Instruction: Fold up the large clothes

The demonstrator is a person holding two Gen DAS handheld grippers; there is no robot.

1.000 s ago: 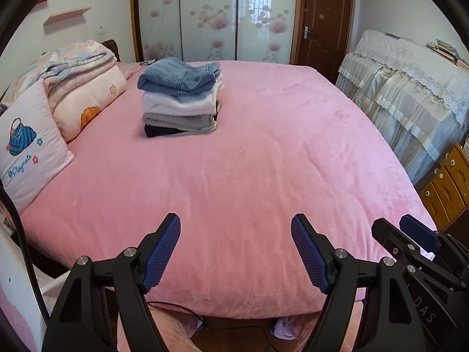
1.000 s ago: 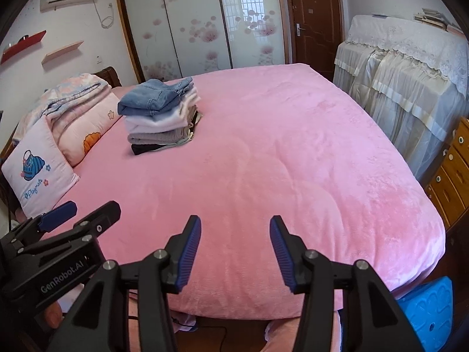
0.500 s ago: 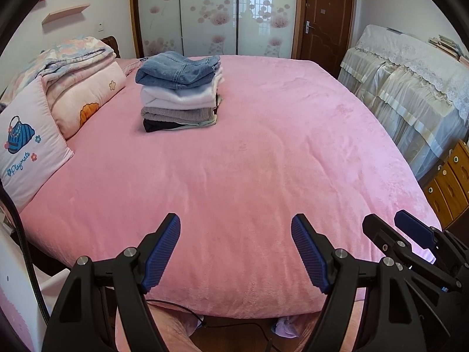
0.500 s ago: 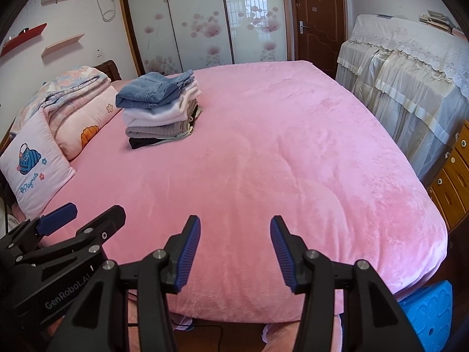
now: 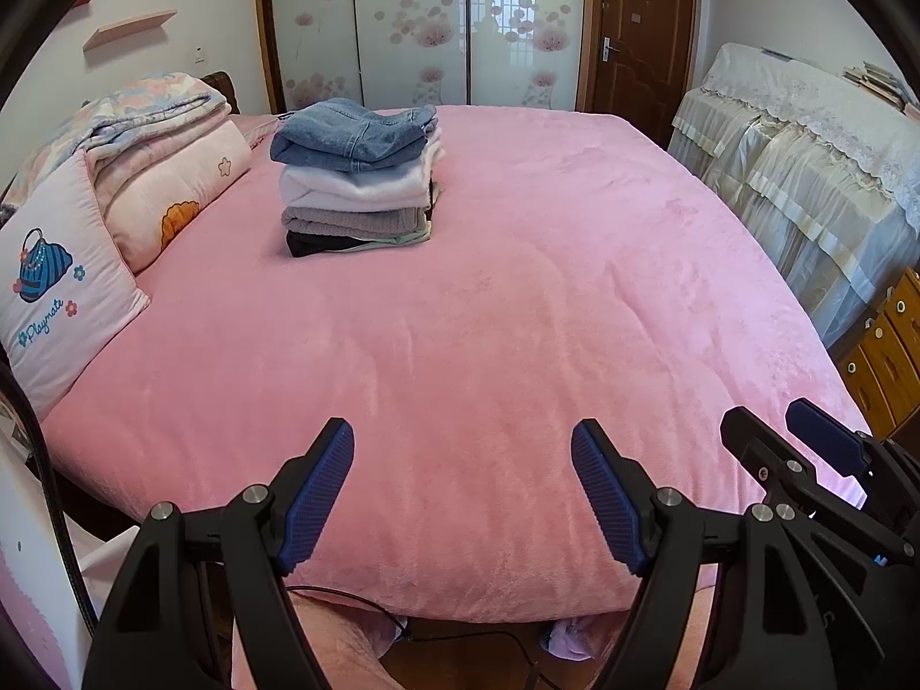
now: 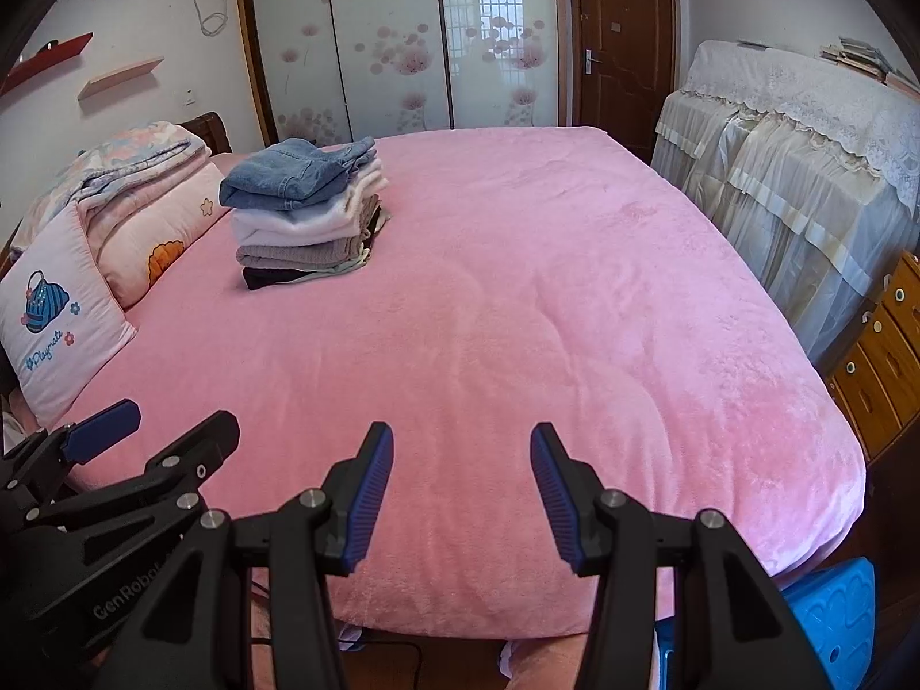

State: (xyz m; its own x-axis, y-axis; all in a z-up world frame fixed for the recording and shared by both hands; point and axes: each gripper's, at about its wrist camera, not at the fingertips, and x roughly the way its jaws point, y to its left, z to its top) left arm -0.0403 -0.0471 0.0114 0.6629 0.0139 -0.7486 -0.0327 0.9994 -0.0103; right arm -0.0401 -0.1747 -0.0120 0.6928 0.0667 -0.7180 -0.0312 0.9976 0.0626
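Note:
A stack of folded clothes (image 5: 356,178) (image 6: 305,213) sits on the far left part of a pink bed (image 5: 489,345) (image 6: 517,316), with folded blue jeans on top, then white, grey and black layers. My left gripper (image 5: 463,489) hovers open over the bed's near edge, nothing between its blue pads. My right gripper (image 6: 463,489) is beside it, also open and empty, with a narrower gap. Each gripper shows at the edge of the other's view. Both are far from the stack.
Pillows and a folded quilt (image 5: 144,172) lie at the bed's left end. A lace-covered piece of furniture (image 5: 805,172) and a wooden drawer unit (image 5: 885,356) stand on the right. A blue plastic stool (image 6: 828,627) is by the bed's near right corner. Cables run under the bed's edge.
Both views tilted slightly, so the stack and bed sit a little lower in frame. The grippers' gaps stay the same.

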